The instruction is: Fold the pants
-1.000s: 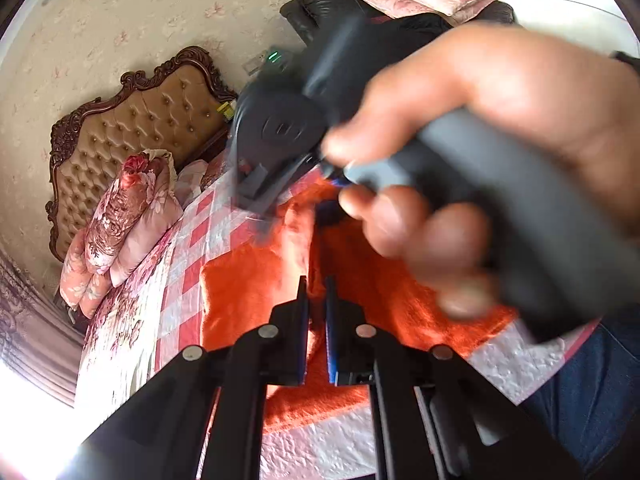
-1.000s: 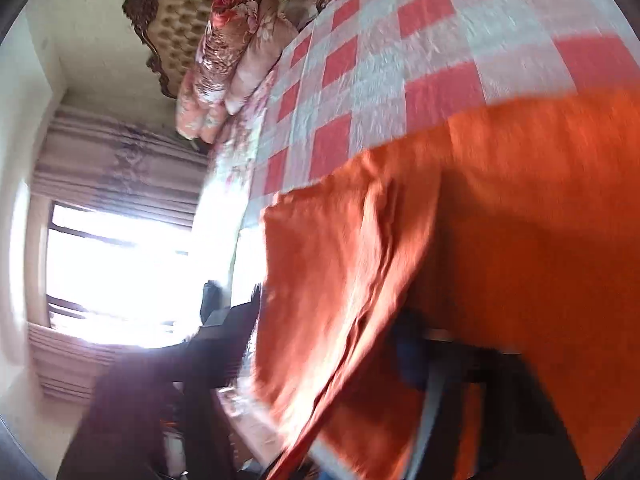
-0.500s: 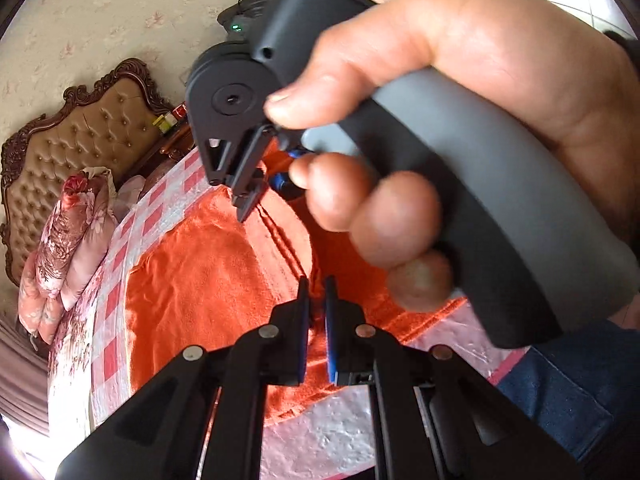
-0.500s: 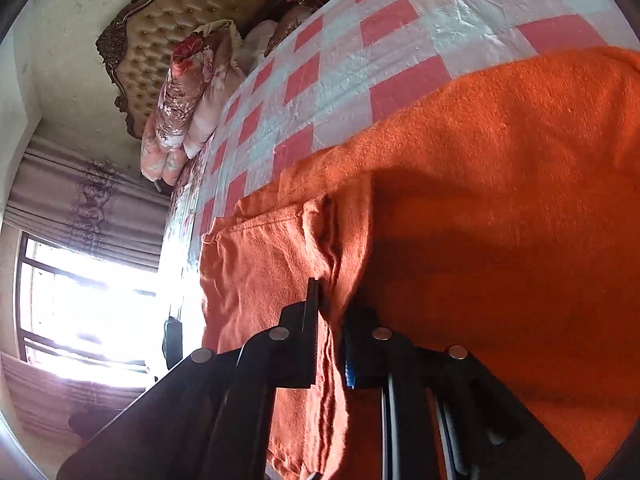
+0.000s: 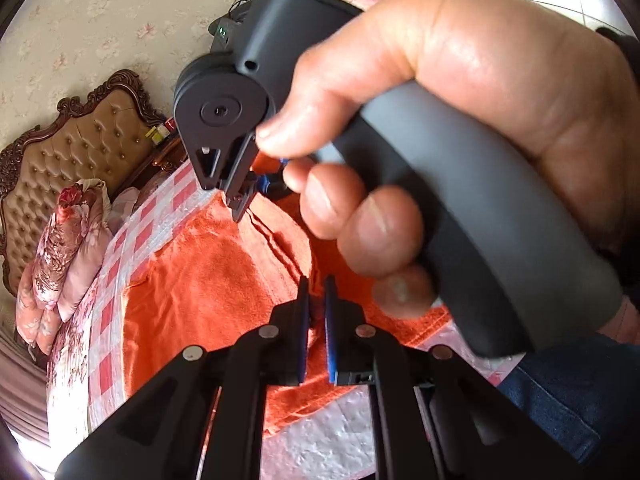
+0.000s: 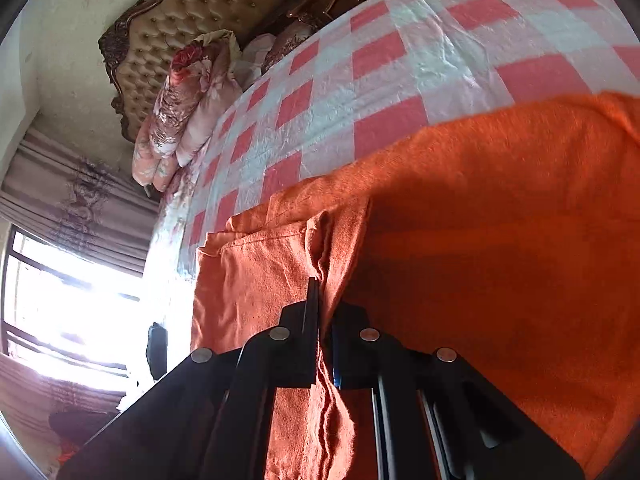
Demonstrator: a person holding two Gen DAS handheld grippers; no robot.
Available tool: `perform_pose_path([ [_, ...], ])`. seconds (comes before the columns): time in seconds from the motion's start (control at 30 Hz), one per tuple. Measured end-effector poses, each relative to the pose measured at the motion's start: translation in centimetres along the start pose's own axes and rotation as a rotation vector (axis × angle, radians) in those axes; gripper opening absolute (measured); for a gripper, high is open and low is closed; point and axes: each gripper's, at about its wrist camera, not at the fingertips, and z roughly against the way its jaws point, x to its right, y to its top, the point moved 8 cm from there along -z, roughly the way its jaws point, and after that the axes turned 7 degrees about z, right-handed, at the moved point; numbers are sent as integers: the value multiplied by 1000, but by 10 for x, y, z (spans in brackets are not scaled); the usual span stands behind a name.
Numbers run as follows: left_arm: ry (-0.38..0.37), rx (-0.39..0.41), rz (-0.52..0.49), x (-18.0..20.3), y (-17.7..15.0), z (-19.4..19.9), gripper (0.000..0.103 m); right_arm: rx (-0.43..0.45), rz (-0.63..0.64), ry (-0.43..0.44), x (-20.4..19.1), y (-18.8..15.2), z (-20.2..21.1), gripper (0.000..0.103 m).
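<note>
Floral wallpaper and a tufted headboard [image 5: 76, 148] with a carved dark frame close off the room at ten o'clock in the left wrist view; beneath it a bed [image 6: 420, 60] carries a pink-and-white checked cover, with rolled floral quilts [image 6: 180, 108] piled against the headboard. In the right wrist view a bright window [image 6: 68, 308] with curtains sits at eight o'clock. The orange pants [image 6: 500, 220] lie spread on the bed at its near edge, one layer doubled over another toward seven o'clock in that view. The right tool [image 6: 325, 292] has its jaws just closed further and now pinches a raised fold of the pants, cloth running down between the pads. Seen from the left wrist, that same tool is clasped by the person's right hand [image 5: 460, 132], filling the frame from twelve to four o'clock, its tips touching the pants at their far edge. The left tool [image 5: 316, 292] is clenched, only a narrow slit between its blue-edged pads, with orange cloth showing in the slit; whether it pinches that cloth I cannot tell. A blue-trousered leg [image 5: 568, 396] shows at four o'clock.
</note>
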Motion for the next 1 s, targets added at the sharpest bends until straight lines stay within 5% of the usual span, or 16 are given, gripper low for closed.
perform_pose_path([
  [0.3,-6,-12,4,-7,-2,-12,8,11,41,-61,0,3,2,12],
  [0.53,-150,31,179,-26,2,16,41,104,65,-213,12,10,32,15],
  [0.73,-120,87,439,-151,19,20,48,133,104,-193,5,-15,66,16],
  [0.83,-53,45,434,-219,25,-16,43,73,179,-162,-21,-46,53,16],
  [0.9,-39,-32,433,-256,19,-49,31,34,224,-161,-34,-66,39,16],
  [1.0,-32,-100,283,-271,19,-70,30,-29,264,-194,-40,-95,16,16],
])
